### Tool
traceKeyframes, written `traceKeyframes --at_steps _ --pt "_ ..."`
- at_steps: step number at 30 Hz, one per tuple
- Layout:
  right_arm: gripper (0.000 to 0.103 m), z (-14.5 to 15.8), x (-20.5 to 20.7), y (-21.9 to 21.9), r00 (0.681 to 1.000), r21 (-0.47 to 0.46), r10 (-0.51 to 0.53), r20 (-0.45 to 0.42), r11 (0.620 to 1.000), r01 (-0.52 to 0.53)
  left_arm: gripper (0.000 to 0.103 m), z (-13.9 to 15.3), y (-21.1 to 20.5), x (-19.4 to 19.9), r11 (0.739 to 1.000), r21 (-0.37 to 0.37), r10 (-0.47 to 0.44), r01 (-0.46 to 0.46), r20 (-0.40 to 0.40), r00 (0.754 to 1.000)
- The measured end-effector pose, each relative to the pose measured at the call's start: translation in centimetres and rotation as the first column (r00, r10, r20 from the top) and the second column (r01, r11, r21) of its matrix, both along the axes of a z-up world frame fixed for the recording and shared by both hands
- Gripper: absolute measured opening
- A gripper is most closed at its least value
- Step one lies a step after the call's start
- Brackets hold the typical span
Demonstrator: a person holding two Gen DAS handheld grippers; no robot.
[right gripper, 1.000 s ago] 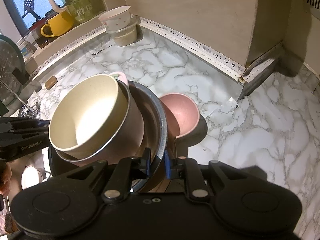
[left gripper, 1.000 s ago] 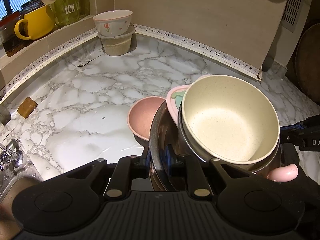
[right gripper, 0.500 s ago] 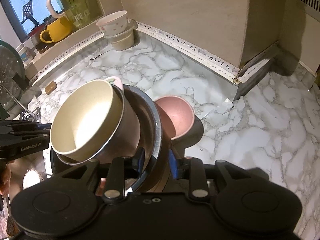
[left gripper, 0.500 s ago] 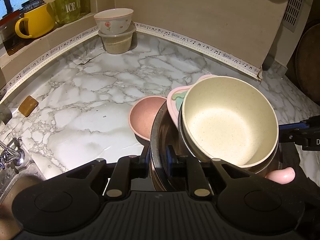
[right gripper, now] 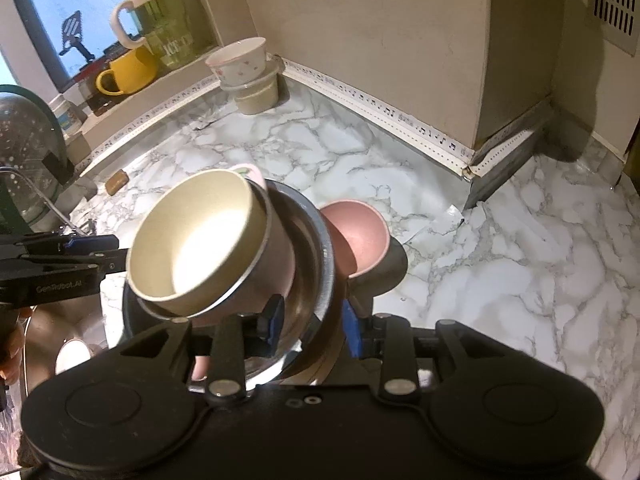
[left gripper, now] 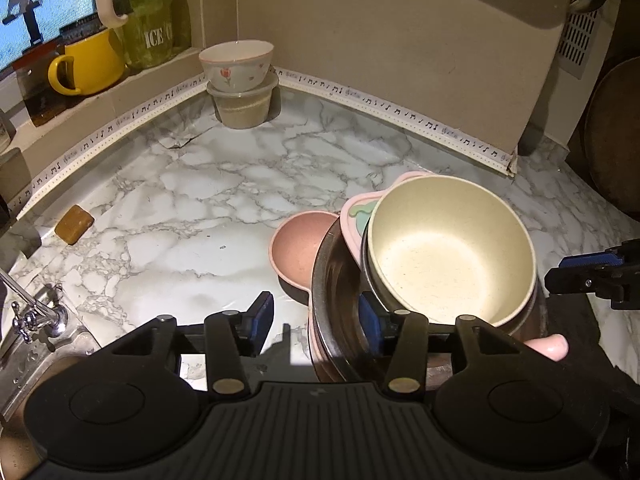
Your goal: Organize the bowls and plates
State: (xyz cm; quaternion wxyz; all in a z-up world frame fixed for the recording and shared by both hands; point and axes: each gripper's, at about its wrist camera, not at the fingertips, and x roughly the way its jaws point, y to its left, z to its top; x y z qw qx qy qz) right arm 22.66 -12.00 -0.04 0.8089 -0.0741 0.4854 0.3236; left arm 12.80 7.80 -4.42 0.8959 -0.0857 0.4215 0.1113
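Both grippers are standing apart at the steel bowl's (left gripper: 334, 280) rim: my left gripper (left gripper: 316, 314) and right gripper (right gripper: 310, 318) are each straddling it unclamped; the cream bowl (left gripper: 444, 252) is tilting inside, a pink bowl (left gripper: 298, 246) touching behind on the counter (left gripper: 208, 196); stacked bowls (left gripper: 238, 84) are waiting in the far corner, well apart, nothing between.
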Motion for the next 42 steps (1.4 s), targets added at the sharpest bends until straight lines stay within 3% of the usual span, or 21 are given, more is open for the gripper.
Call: traceKeyframes --at_steps 28,34,42 --pt "0.067 5.6 -7.9 -2.6 0.976 0.118 0.083 0.203 0.987 -0.109 0.067 5.3 -6.9 -6.2 0.999 0.009 -0.046 0.045 0.132 0.990" --pt "0.077 5.7 -9.4 -3.1 0.970 0.129 0.090 0.226 0.984 -0.121 0.068 5.3 -8.0 -7.3 0.999 0.008 -0.042 0.041 0.142 0.989" --pt "0.098 5.8 -11.4 -3.9 0.955 0.144 0.059 0.292 0.984 -0.105 0.073 5.1 -8.7 -8.6 1.000 -0.024 -0.013 0.017 0.148 0.989"
